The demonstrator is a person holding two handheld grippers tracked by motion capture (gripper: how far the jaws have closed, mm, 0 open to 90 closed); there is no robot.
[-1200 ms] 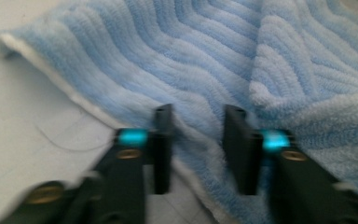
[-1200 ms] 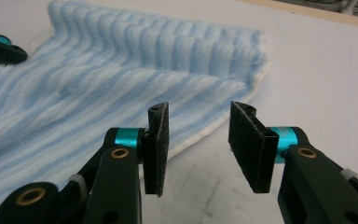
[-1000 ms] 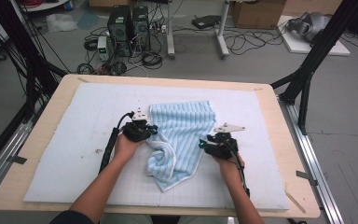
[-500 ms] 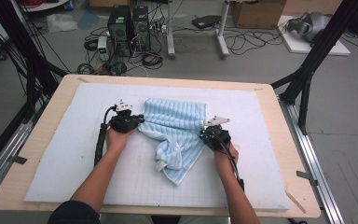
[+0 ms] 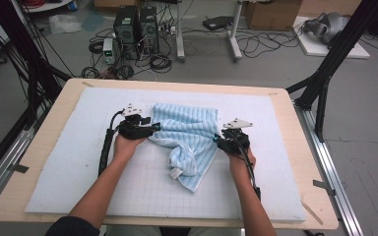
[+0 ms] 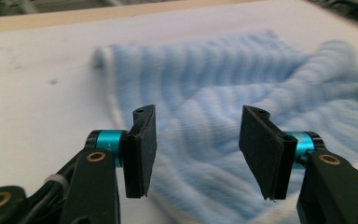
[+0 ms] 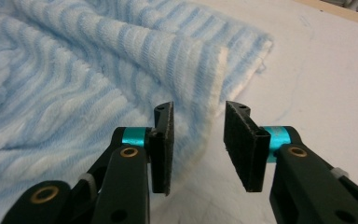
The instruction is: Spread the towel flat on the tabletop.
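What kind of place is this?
Probably a robotics lab: computer towers and loose cables on the floor, black frame struts around a padded table with a towel.

In the left gripper view the striped towel (image 6: 223,93) is blurred throughout and runs off the right and bottom edges. In the right gripper view it is cut off at the left and top edges. Its folded-under layers are hidden in the high view.
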